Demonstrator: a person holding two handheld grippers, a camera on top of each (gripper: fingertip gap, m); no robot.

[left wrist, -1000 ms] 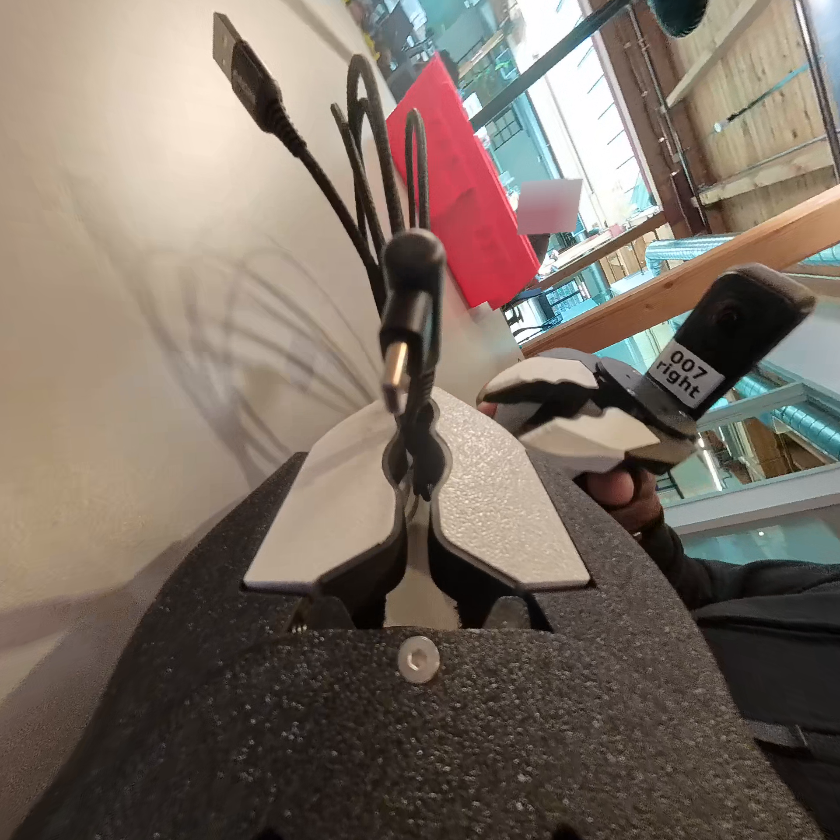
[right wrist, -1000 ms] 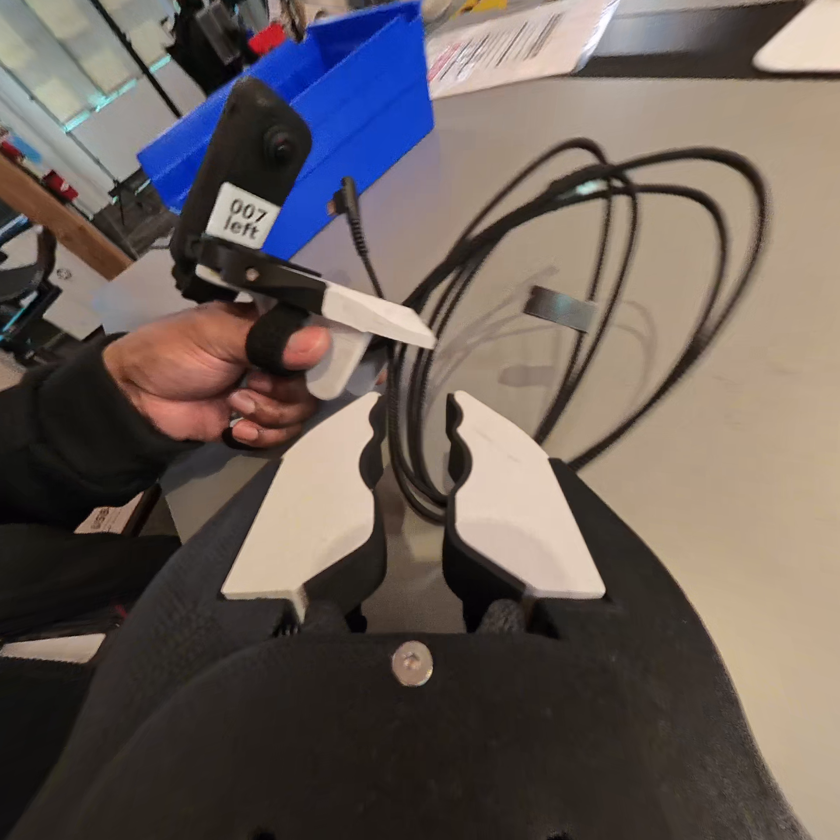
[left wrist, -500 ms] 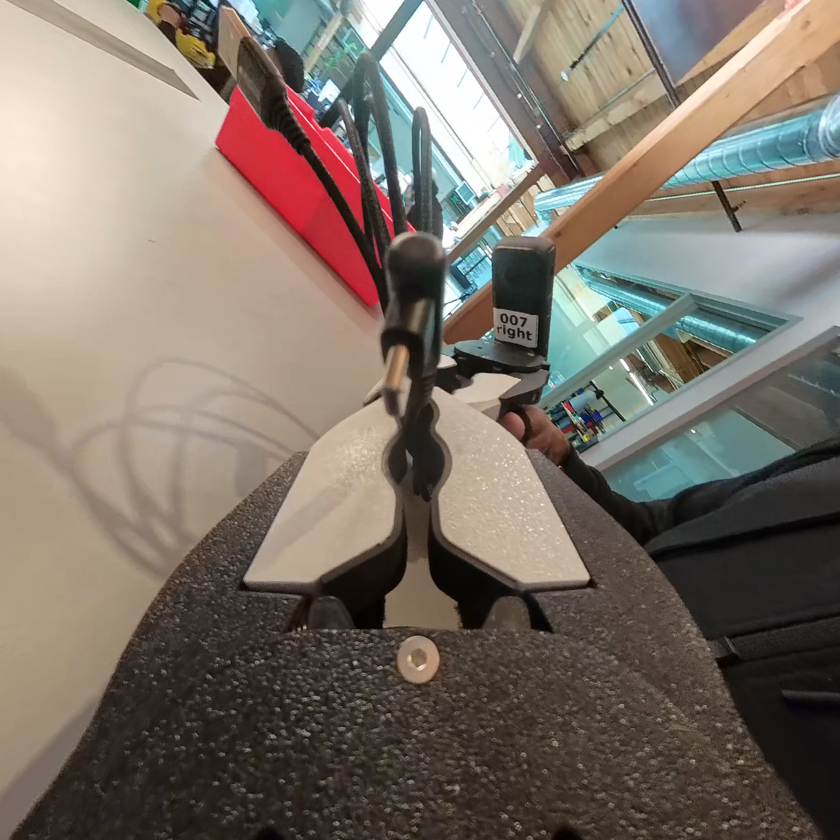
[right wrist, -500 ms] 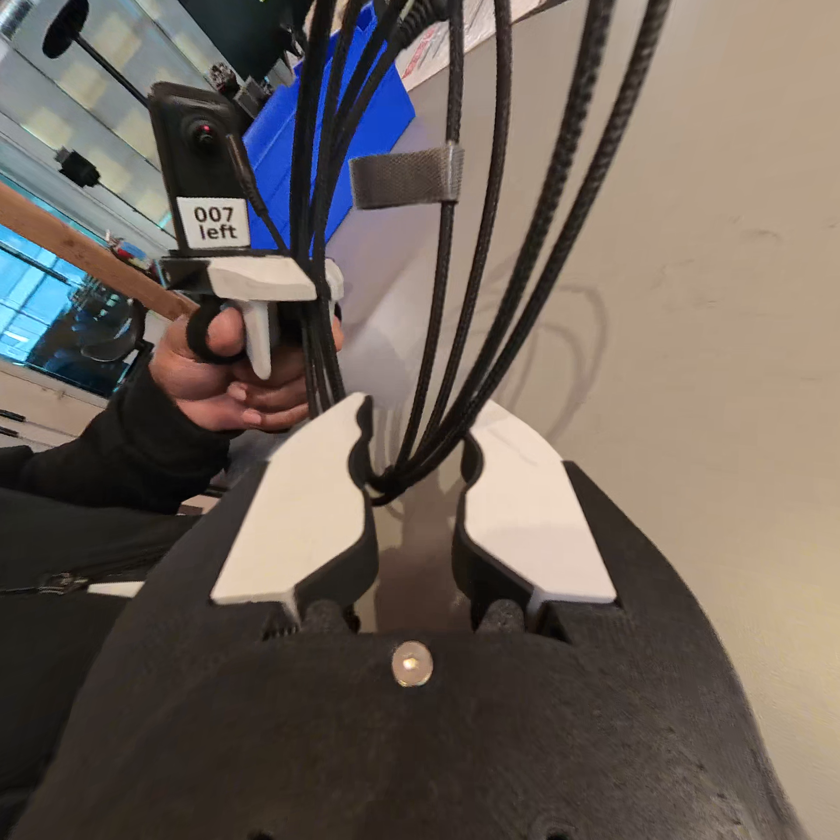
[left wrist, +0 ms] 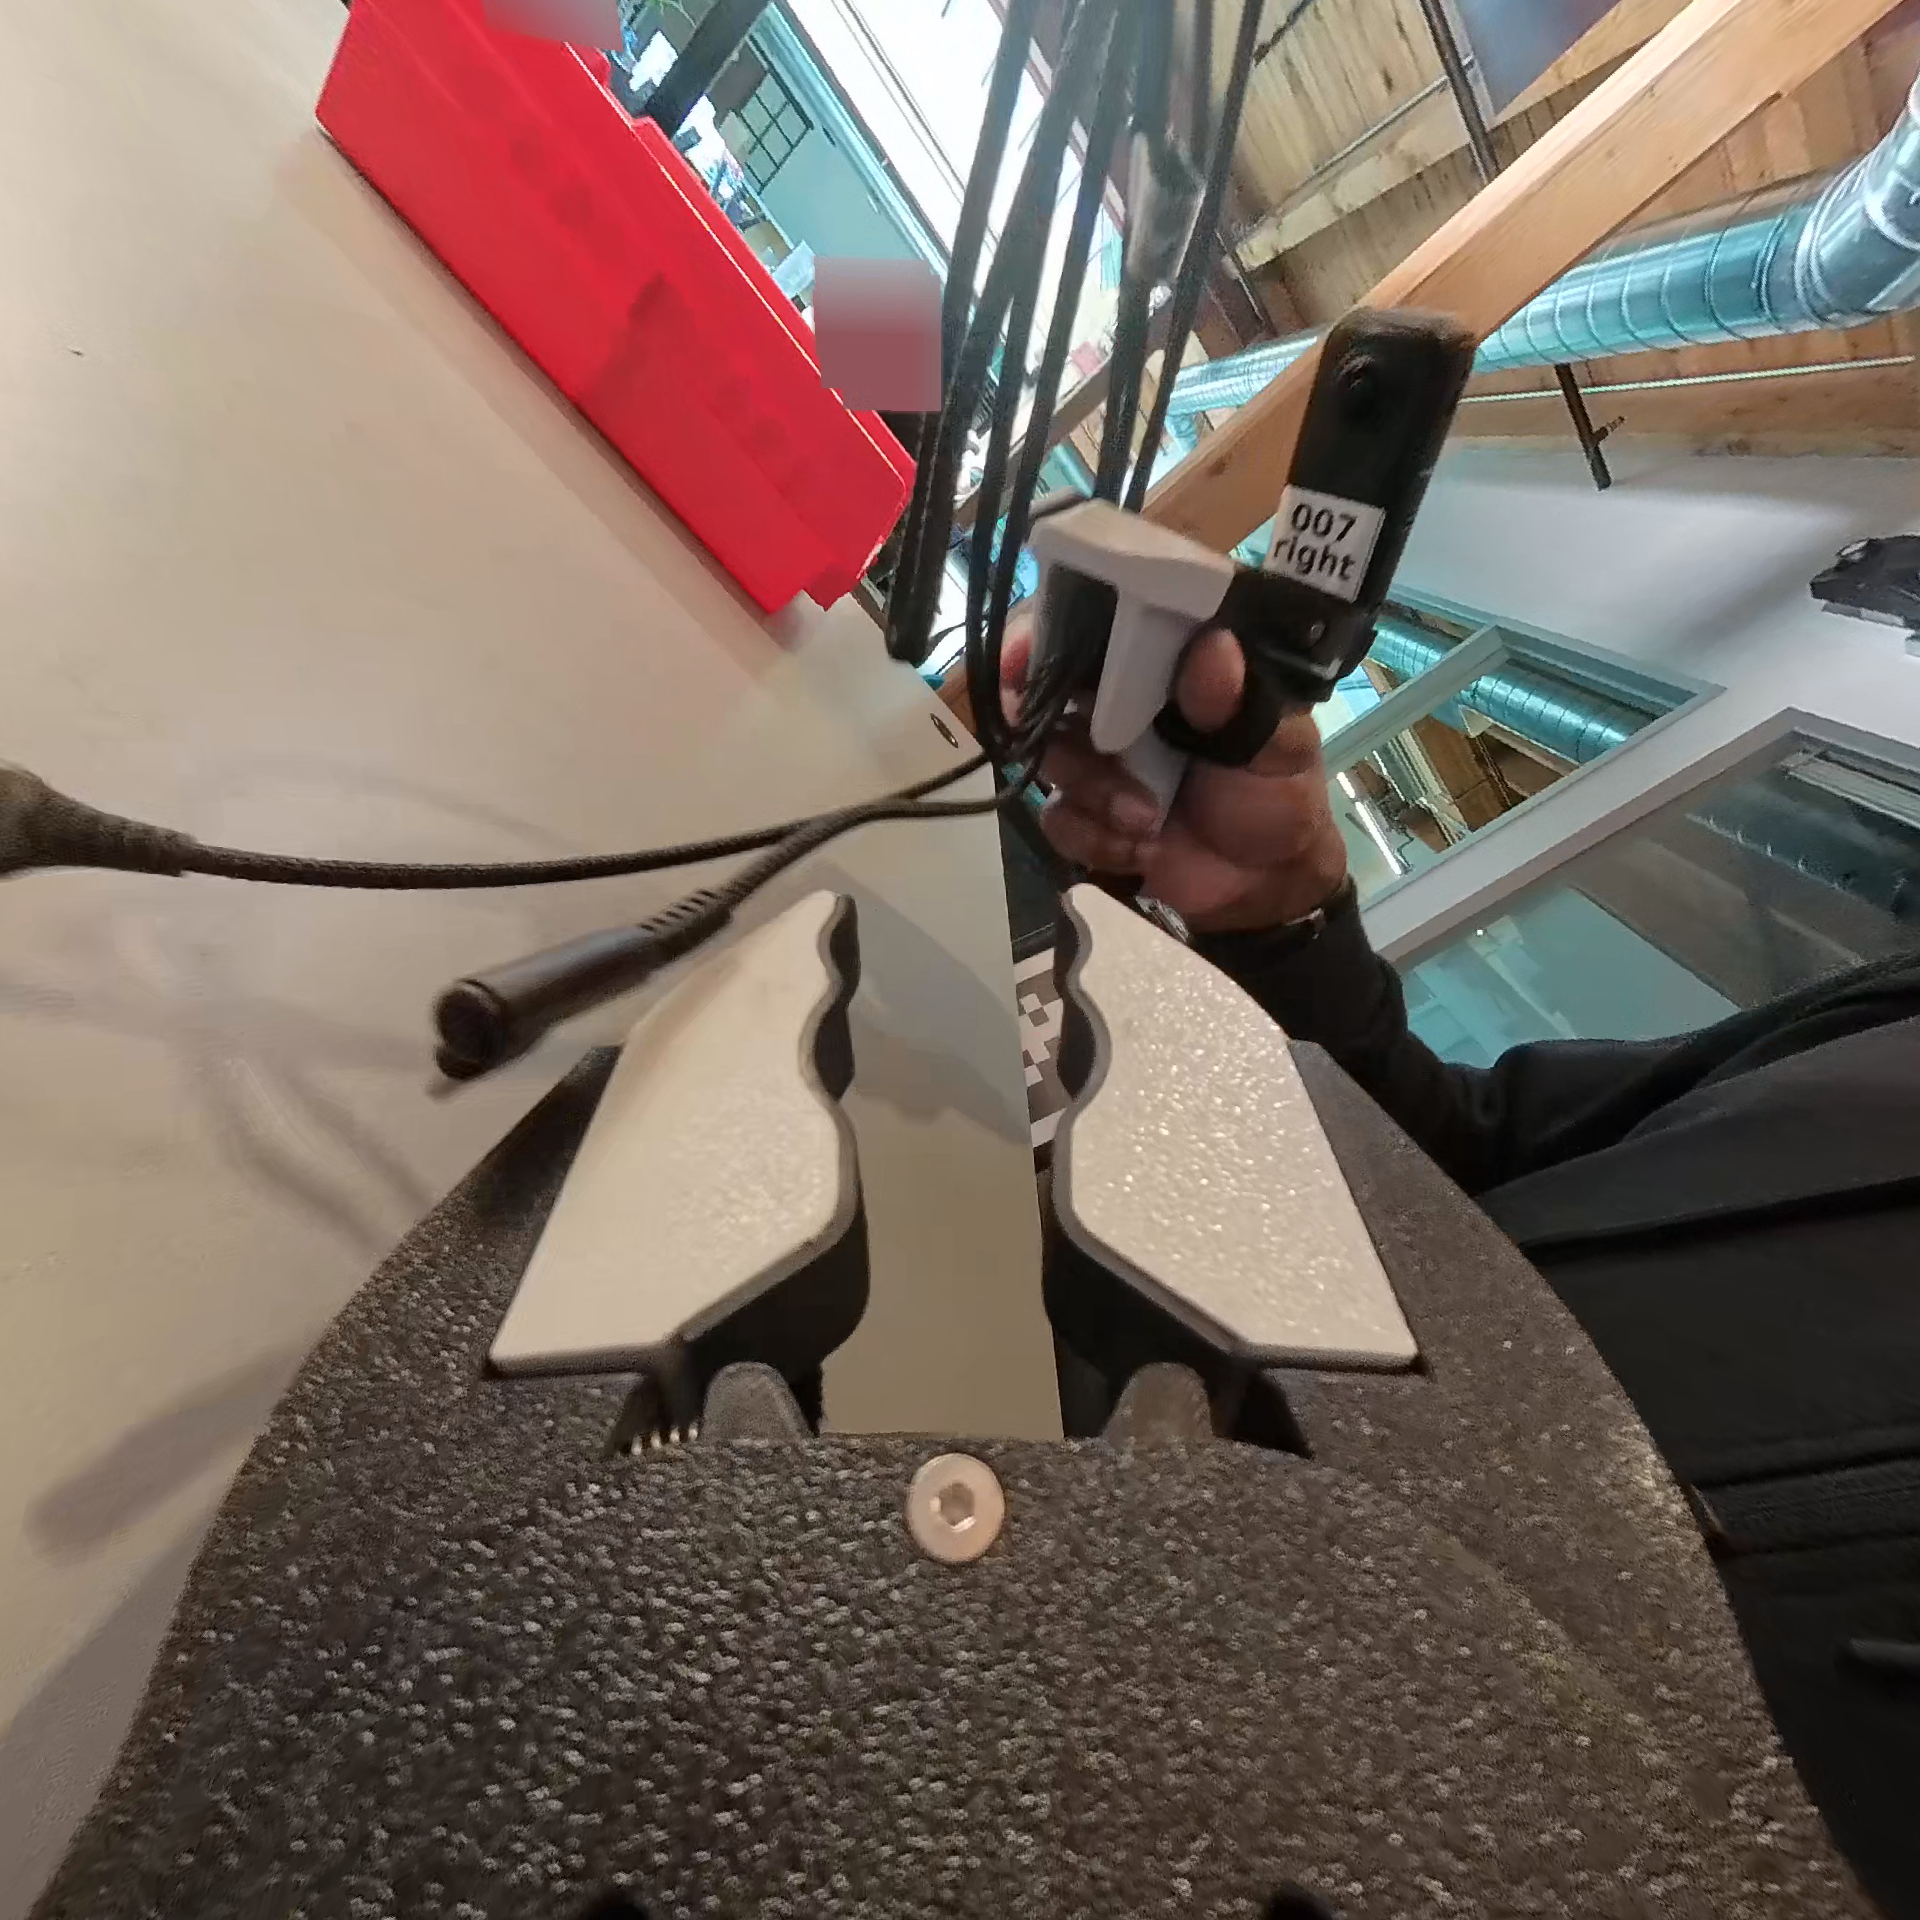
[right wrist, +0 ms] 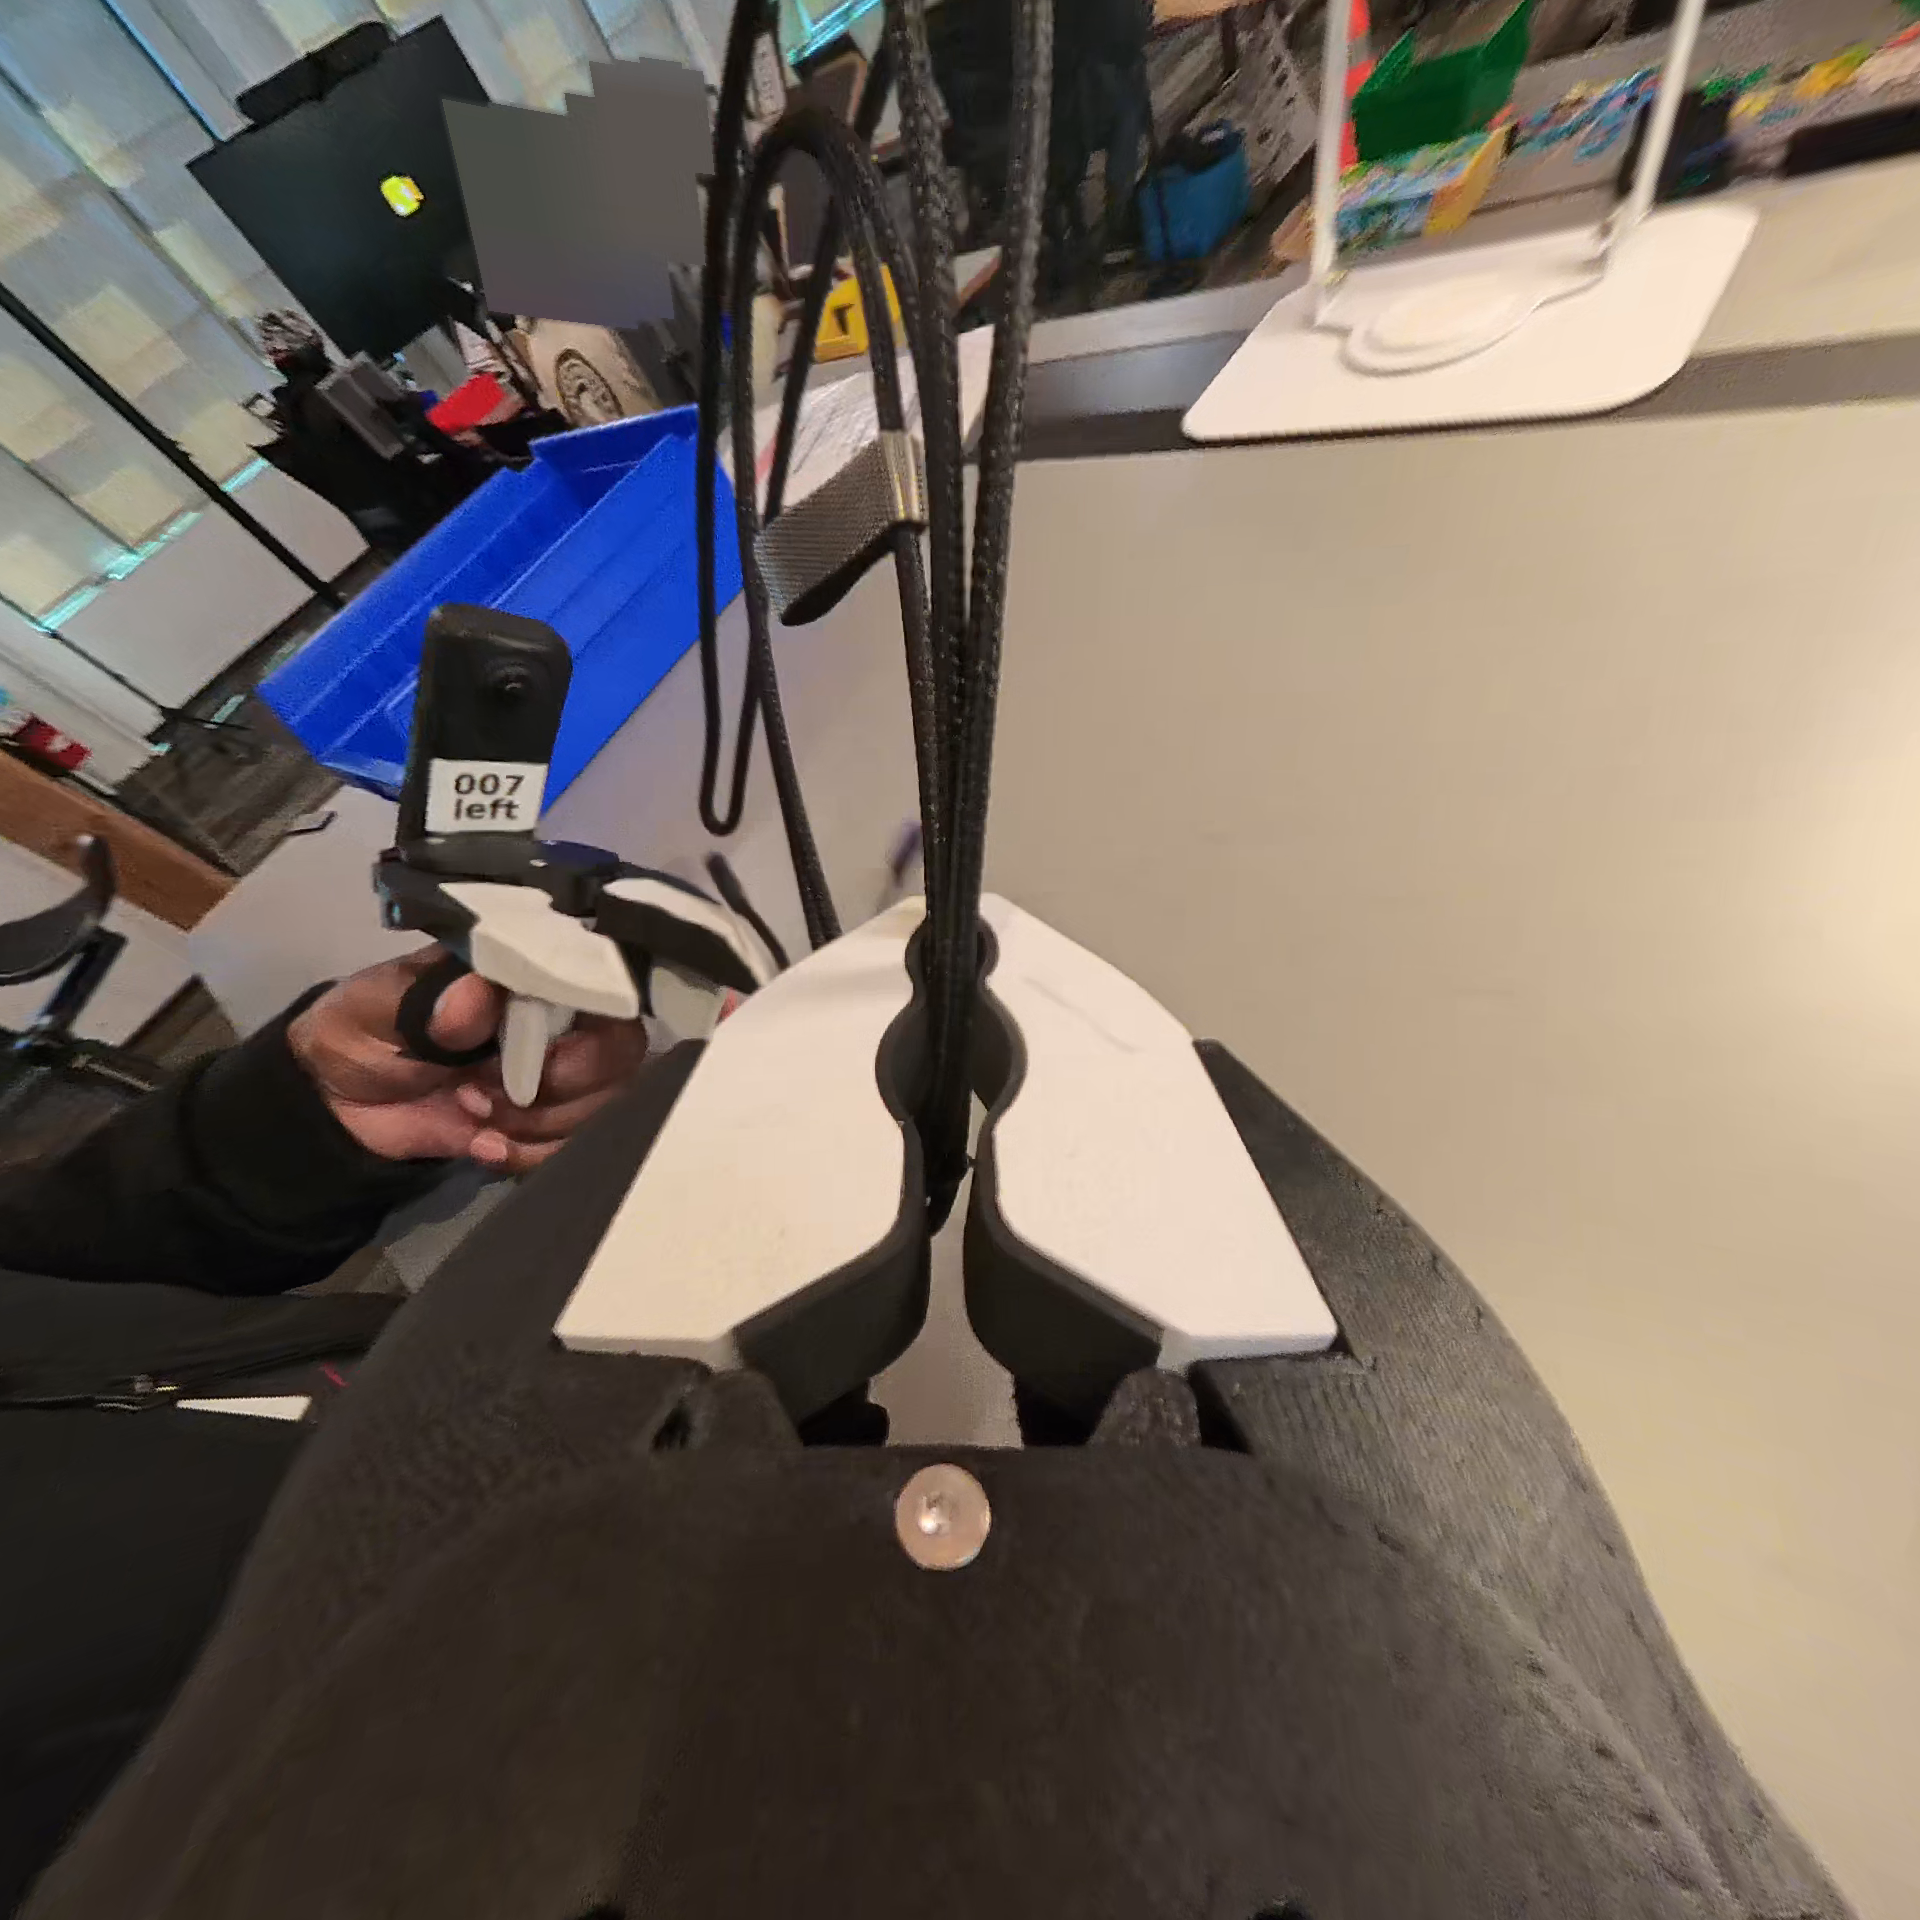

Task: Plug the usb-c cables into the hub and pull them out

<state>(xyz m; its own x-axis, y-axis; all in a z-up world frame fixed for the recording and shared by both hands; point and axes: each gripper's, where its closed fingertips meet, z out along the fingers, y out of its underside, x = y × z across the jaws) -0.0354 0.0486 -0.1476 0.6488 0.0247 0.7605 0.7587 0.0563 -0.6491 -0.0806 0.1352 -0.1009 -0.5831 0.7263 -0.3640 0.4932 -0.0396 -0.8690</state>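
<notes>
- Right gripper (right wrist: pixel 948 971): fingers pressed together on a bundle of black braided cable (right wrist: pixel 966 727); several strands pinched in the scalloped notch, loops running up out of the right wrist view.
- Same gripper seen from the left wrist view (left wrist: pixel 1117 634): held in a hand (left wrist: pixel 1184 800), strands gathered at its fingers, all raised above the table (left wrist: pixel 260 623).
- Left gripper (left wrist: pixel 951 977): fingers spread, nothing between them; only table edge showing through the gap.
- Plug end (left wrist: pixel 499 1003): black moulded connector on a ribbed strain relief, hanging free just beside the left fingertip, motion-blurred; metal tip not discernible.
- Second cable end (left wrist: pixel 62 831): at the left edge of the left wrist view, cropped, type not discernible.
- Cable strap (right wrist: pixel 831 520): dark woven band with metal clasp, dangling off one strand.
- Red bin (left wrist: pixel 603 281) and blue bin (right wrist: pixel 540 582): on the table, well apart from the cable.
- Hub: not visible in either view.
- Progress, judged: early or between steps; no plug seated anywhere, cable merely lifted as a bundle.
- Remaining, judged: free the plug end, grasp it, find the hub, insert, then withdraw.
</notes>
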